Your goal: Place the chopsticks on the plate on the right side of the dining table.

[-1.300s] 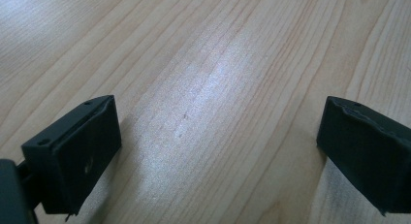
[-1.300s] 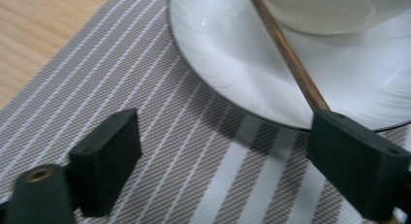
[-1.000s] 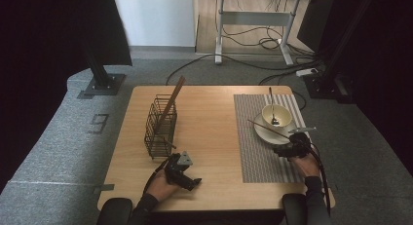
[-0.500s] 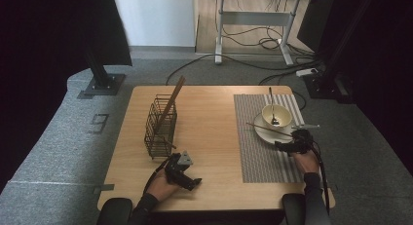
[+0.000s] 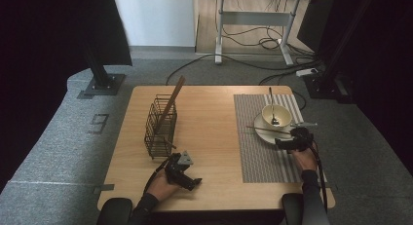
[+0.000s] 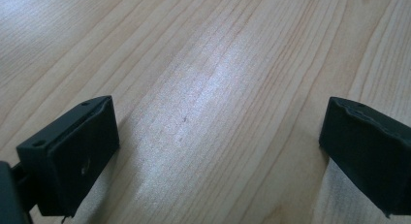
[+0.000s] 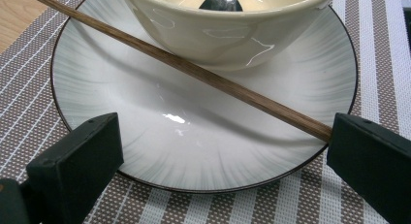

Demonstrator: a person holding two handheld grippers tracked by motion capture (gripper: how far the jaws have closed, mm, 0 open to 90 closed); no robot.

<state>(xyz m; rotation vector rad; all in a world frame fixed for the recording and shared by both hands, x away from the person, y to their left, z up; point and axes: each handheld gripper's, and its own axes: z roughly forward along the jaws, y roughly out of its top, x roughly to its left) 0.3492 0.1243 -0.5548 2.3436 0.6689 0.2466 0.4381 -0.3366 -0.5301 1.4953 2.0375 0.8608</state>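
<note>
The right gripper (image 7: 225,151) is hovering with jaws spread wide over the white plate (image 7: 160,132) – a wooden chopstick (image 7: 194,71) is lying across it, beside the bowl (image 7: 228,27); the left gripper (image 6: 218,151) is resting, spread, on the table (image 6: 203,64). No writing is readable

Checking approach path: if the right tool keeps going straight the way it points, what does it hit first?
Probably the chopstick lying across the plate, just ahead of the open right tool; the bowl sits right behind. Depth is hard to judge.
</note>
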